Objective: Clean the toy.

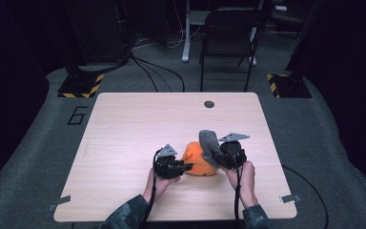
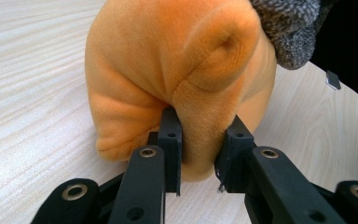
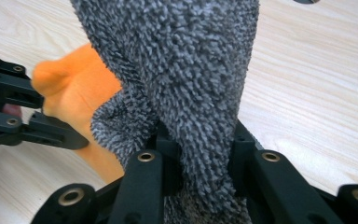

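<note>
On the near half of the wooden table point(image 1: 124, 124) an orange plush toy point(image 1: 199, 161) sits between the two grippers; the left gripper point(image 2: 200, 156) is clamped on a fold at its lower edge, and the right gripper point(image 3: 198, 161) pinches a grey fuzzy cloth point(image 3: 182, 70) that stands up against the toy's right side. A large "6" point(image 1: 77, 115) is marked on the grey floor beside the table's far left corner; a black chair point(image 1: 229, 33) stands beyond the table.

high view: overhead, forward-down, far | gripper views: close | shared: orange plush point(image 1: 199, 162)
</note>
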The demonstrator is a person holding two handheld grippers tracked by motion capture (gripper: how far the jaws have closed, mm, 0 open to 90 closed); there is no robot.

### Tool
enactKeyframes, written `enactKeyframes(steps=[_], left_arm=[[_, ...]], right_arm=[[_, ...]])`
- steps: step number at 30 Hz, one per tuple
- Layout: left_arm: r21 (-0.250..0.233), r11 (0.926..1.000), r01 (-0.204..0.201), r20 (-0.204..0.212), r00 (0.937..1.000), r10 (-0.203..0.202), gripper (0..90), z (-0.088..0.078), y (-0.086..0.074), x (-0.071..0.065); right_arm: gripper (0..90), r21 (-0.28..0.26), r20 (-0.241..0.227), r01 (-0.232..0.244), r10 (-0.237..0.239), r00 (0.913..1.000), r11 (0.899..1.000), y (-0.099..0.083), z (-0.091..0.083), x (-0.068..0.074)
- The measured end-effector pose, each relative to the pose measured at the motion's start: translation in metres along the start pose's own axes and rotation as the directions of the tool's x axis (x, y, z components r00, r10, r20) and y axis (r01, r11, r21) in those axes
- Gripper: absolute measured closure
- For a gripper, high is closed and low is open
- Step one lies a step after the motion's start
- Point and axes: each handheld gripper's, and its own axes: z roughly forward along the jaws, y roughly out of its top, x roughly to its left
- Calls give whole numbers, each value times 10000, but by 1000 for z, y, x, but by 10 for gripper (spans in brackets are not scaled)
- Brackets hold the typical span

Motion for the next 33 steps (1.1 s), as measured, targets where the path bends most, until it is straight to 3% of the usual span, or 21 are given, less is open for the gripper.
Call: enactKeyframes(steps=[11,16,18,23,29,33], left_arm=[[-43,10000,6,39,10000,-6,743,0,0,1],[-36,10000,31,49,10000,-31,743,0,0,1],[-12,10000,39,44,10000,-39,743,0,0,1],[-20,10000,68,85,9999,-68,743,0,0,2],[-71,9999,83,70,9999,-82,742,0,0,2],[-76,9999,132,48,9999,-132,742,-1,0,2]], right_arm=[[727,609,431,-760,735,9964,9952,-15,12,-27],[727,1148,668,-1293,1222,9903,9849,-28,27,-42],[728,1542,808,-1584,1473,9858,9753,-33,35,-45],[727,2197,866,-1548,1388,9865,9632,-42,54,-49],[730,2050,1021,-1509,1322,9859,9671,-39,46,-51],[732,1515,1198,-1408,1232,9851,9784,-29,28,-50]])
